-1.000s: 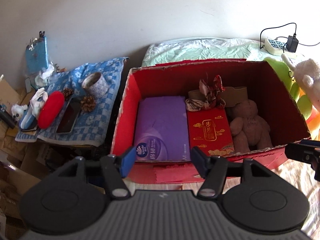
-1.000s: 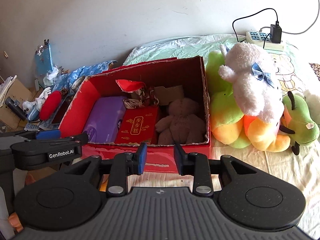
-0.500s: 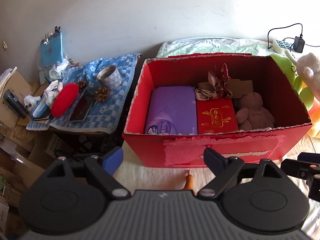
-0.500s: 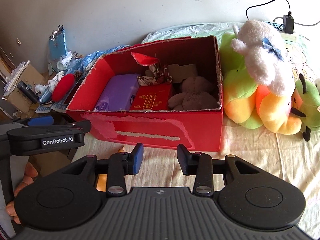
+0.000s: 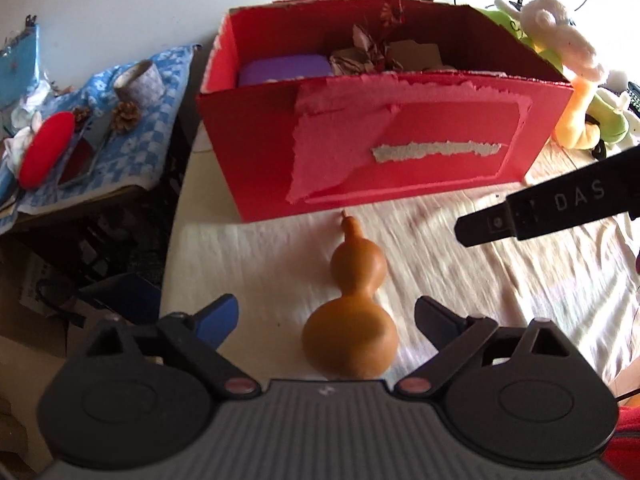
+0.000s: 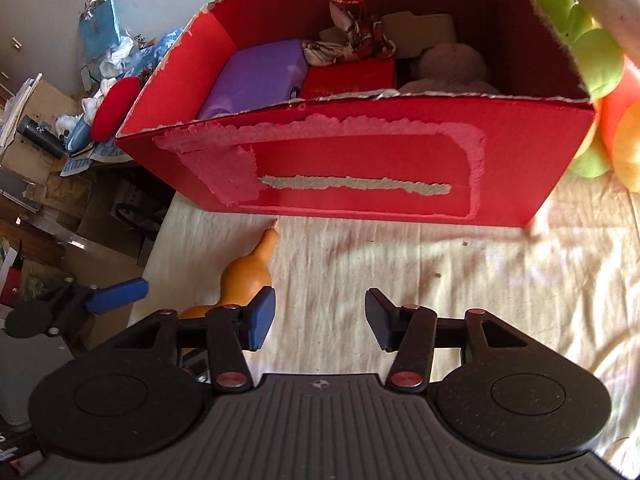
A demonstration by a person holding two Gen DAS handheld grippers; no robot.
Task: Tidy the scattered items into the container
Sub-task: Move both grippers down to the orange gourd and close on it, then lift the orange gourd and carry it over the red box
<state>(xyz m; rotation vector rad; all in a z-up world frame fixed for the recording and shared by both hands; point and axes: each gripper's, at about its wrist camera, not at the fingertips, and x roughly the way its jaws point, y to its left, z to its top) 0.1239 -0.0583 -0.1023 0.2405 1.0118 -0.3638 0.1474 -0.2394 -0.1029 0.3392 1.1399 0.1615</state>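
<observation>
orange gourd base hidden behind the wide-open left gripper.

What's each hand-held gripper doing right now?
Left hand-held gripper: open wide, jaws either side of the gourd, not gripping it.
Right hand-held gripper: open, empty, jaws just been opening.

left wrist: steeply down, close over gourd | right wrist: likewise | shared: red box, gourd
</observation>
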